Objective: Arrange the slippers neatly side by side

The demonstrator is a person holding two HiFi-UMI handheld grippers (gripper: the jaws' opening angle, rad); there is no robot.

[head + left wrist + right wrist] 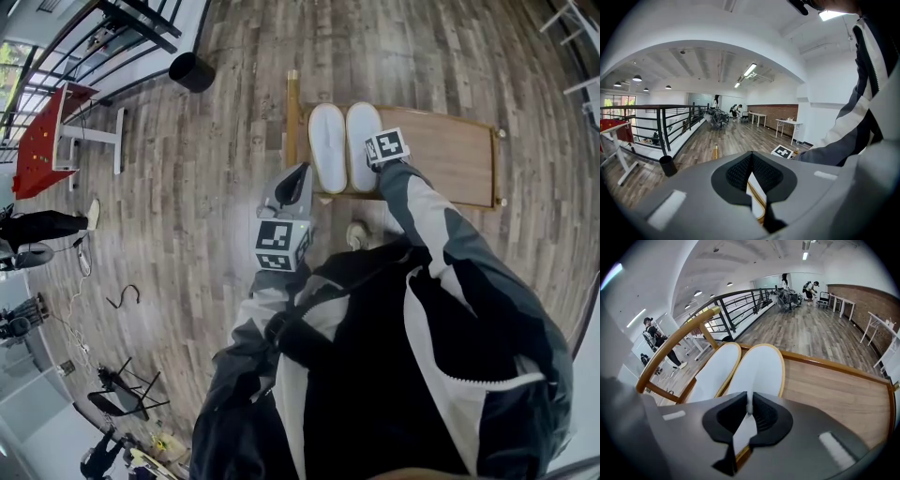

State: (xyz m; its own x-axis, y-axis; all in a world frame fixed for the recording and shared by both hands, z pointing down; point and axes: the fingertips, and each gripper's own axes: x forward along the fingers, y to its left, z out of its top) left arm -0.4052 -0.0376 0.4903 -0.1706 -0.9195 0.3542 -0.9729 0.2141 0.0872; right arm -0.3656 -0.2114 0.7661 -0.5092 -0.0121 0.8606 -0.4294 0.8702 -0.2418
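Observation:
Two white slippers with tan rims lie side by side, soles up, on a low wooden table: the left slipper and the right slipper. My right gripper points steeply down at the near end of the right slipper, its jaws shut on a thin white edge of it. My left gripper hangs in the air in front of the table's left end, shut with nothing between its fingers. A strip of white slipper shows below its jaws.
A curved wooden rail rises at the table's left end. The right half of the tabletop is bare wood. A black bin, a red table and a black railing stand off to the left.

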